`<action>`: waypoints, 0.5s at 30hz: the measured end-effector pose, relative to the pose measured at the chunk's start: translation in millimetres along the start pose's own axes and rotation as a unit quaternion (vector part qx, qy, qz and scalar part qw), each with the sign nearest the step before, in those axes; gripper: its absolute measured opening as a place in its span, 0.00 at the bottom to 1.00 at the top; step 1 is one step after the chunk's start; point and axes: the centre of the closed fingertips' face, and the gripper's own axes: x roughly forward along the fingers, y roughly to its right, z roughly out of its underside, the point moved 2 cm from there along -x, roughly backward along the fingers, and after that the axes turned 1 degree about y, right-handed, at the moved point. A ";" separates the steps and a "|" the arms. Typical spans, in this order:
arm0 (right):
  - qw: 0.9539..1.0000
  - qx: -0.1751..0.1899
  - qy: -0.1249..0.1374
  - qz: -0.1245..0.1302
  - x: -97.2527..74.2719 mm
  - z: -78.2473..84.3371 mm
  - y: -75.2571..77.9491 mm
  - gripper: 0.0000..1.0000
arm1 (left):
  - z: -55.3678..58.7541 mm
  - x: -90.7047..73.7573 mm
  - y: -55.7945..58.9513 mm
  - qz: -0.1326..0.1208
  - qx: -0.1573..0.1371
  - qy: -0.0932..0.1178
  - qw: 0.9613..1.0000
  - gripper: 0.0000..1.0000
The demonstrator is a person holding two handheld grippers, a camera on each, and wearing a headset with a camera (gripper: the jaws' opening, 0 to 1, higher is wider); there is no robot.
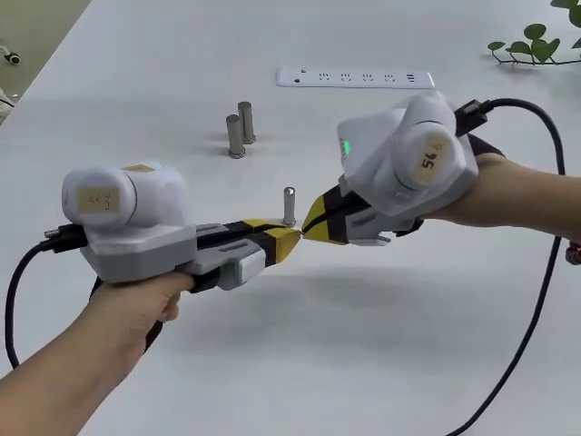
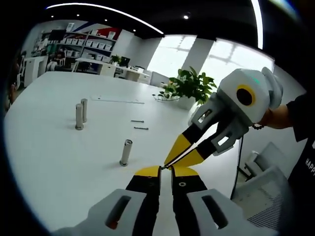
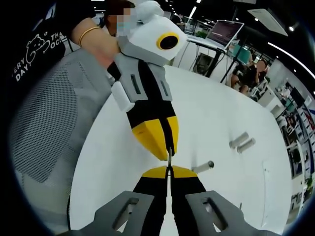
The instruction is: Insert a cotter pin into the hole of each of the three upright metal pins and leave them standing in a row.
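The cotter pin is up in the air above the surface, a thin dark sliver bridging the tips of your two grippers, which meet nose to nose. Your left gripper has its jaws drawn narrow on one end of it, and your right gripper is pinched down to a slit on the other end; in the right gripper view the pin runs straight from one pair of yellow tips to the other. In the head view the nearest metal pin stands upright just behind that meeting point, clear of both grippers. The other two metal pins stand upright close beside each other, farther back and to the left, well apart from the near one. Two loose cotter pins lie flat on the surface beyond them, and a white power strip lies near the far edge.
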 end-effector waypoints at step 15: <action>1.000 -0.016 0.002 0.003 -0.3 -6.2 -5.4 0.00 | 2.0 -1.8 -0.6 0.003 -0.021 -0.002 1.000 0.00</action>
